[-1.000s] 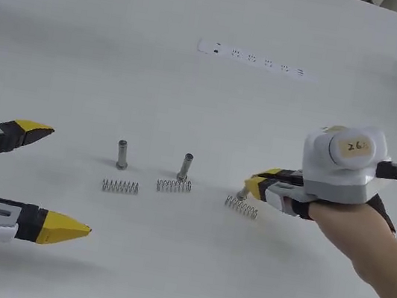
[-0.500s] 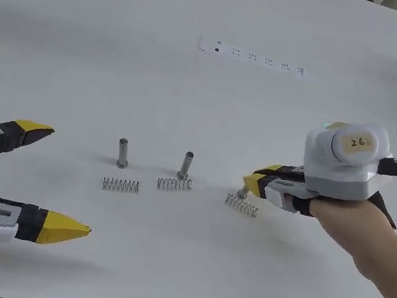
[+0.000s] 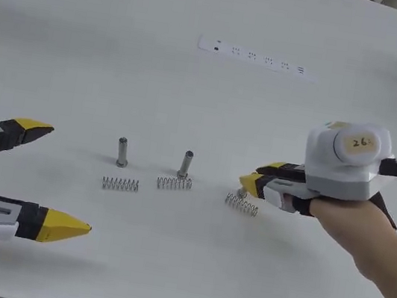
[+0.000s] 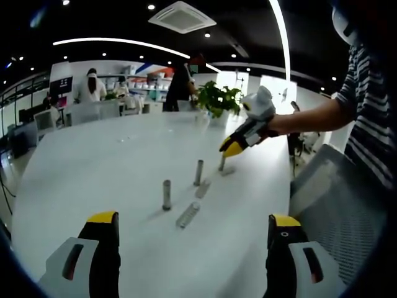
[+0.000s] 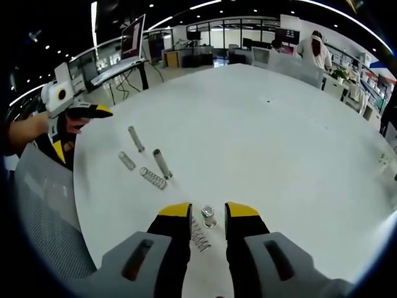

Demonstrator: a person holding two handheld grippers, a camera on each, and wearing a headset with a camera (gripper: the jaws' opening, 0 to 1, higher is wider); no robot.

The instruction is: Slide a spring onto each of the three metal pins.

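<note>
Right gripper view: the right gripper [image 5: 207,210] has its jaws parted either side of the right pin [image 5: 208,218], with a spring [image 5: 198,238] lying just nearer. Probably best to close squarely on the shaft (keeping it upright). The left gripper [image 4: 193,218] hangs wide open, empty, at near left.

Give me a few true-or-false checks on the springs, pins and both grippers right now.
1. All three springs lie on the table, none on a pin. True.
2. The left gripper is shut on a spring. False: it is open and holds nothing.
3. The right gripper has the rightmost pin between its jaws. True.
4. The middle pin has tipped over. False: it stands upright.
</note>
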